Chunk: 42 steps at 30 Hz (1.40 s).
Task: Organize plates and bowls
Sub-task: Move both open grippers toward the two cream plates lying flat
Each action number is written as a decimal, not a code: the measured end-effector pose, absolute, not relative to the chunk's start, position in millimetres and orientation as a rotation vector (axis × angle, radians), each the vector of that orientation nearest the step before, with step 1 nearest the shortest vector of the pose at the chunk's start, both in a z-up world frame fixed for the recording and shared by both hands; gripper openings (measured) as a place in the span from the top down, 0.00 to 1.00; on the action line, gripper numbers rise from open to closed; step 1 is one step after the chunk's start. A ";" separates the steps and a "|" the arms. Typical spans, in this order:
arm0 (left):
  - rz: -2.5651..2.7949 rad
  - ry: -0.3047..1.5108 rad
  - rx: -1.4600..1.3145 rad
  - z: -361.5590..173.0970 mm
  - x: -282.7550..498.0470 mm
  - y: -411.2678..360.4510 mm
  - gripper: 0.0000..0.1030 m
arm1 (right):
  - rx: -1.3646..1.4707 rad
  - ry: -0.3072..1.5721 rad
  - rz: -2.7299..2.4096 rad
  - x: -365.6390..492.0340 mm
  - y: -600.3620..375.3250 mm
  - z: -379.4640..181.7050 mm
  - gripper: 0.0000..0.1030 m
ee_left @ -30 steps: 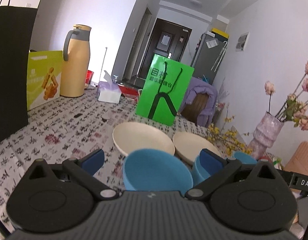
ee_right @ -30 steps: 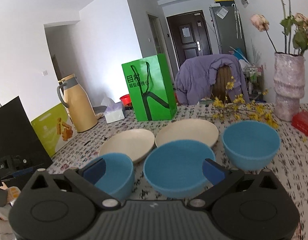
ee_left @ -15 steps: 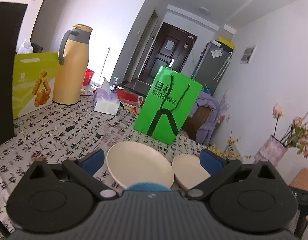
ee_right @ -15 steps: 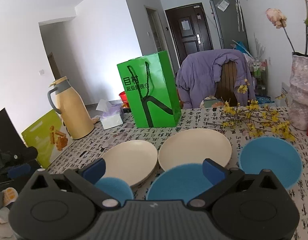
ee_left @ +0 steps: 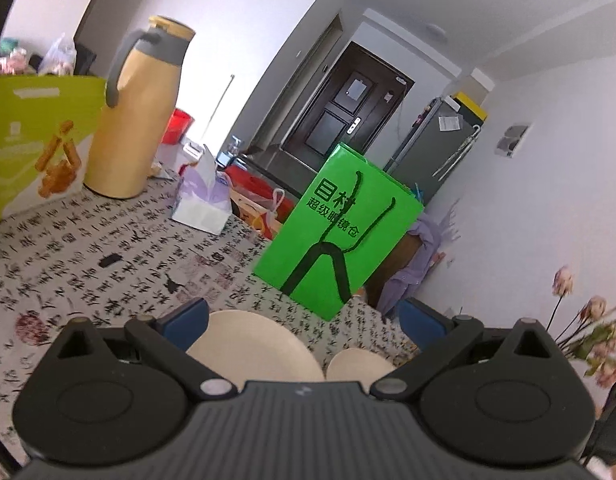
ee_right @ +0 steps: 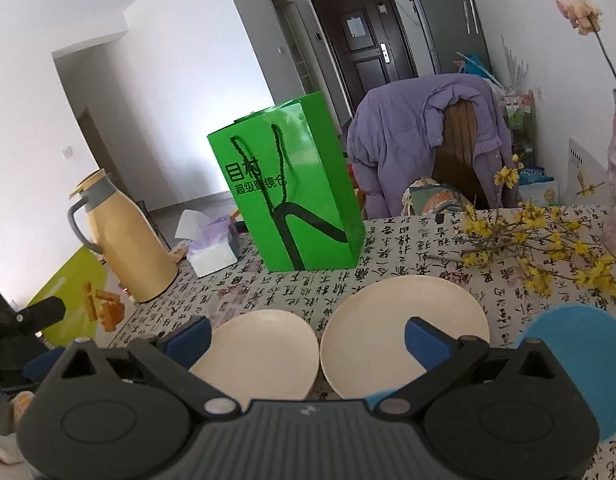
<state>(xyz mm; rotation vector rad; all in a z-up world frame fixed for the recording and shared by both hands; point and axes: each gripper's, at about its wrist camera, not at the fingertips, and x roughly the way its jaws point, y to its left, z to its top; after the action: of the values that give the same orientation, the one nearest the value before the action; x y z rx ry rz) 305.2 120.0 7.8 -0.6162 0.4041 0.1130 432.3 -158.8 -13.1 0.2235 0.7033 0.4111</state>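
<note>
Both pairs of my fingers stand spread wide, holding nothing. Left gripper (ee_left: 304,322) hangs above the near rim of the left cream plate (ee_left: 254,346); right gripper (ee_right: 306,340) hangs over both cream plates, left (ee_right: 264,350) and right (ee_right: 382,320), whose rims nearly touch. One blue bowl (ee_right: 576,334) sits just right of them. Bare patterned tablecloth (ee_right: 308,284) separates the plates from the green paper bag (ee_right: 286,188).

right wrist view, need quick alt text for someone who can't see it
The open right gripper hovers over two cream plates lying side by side on a calligraphy-print tablecloth, a blue bowl to their right. Behind stand a green paper bag, a yellow thermos jug and a tissue box.
</note>
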 end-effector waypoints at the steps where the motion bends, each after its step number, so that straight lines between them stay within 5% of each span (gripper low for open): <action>1: 0.112 0.404 -0.625 7.7 310.2 122.3 0.00 | 0.226 0.708 0.410 437.1 -157.5 -12.1 0.00; 12: 0.146 0.461 -0.760 -4.3 382.1 158.2 0.00 | 0.199 0.776 0.375 493.5 -116.8 -12.8 0.00; 26: 0.173 0.689 -0.770 -87.1 426.0 200.7 0.00 | 0.087 0.975 0.333 525.4 -52.9 -81.9 0.02; 35: 0.190 0.730 -0.628 -88.0 424.1 192.9 0.00 | 0.098 1.044 0.296 506.4 -38.8 -96.2 0.11; 42: 0.173 0.764 -0.610 -113.8 419.8 199.5 0.00 | 0.128 1.103 0.237 496.3 -38.5 -111.3 0.29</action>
<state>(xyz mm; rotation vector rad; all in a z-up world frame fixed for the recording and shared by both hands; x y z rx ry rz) 419.8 199.5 -113.8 -0.6103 0.7639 0.1727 496.3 -38.5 -111.3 0.1283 1.1027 0.2369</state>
